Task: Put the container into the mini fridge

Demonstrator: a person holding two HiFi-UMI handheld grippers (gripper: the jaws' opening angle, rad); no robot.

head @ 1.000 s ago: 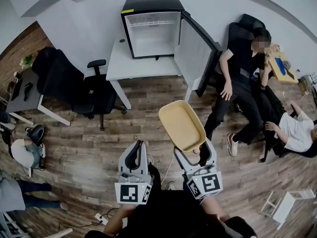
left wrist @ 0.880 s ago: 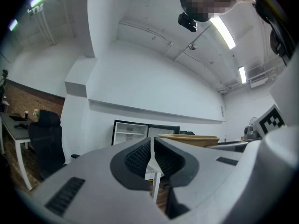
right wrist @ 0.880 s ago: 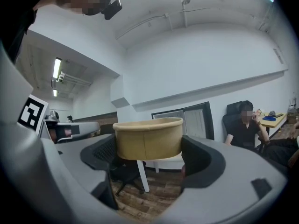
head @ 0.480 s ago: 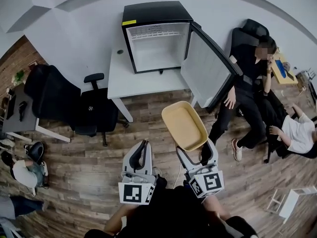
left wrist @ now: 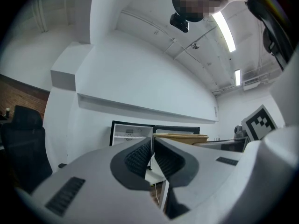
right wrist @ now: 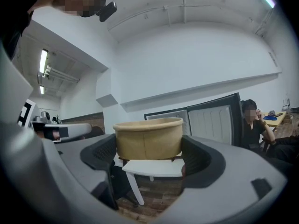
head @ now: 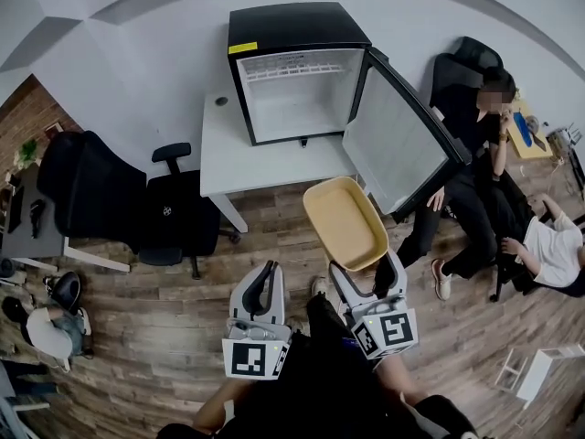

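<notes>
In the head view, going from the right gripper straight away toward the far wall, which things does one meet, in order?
right gripper → container held in its jaws → white table → mini fridge, standing open

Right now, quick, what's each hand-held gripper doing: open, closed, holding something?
Left hand-held gripper: closed, nothing between its jaws.
Right hand-held gripper: closed on the tan container.

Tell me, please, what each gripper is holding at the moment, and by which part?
The right gripper holds the tan container, its jaws pressed on the two outer side walls at the near end. The left gripper is shut on nothing.
</notes>
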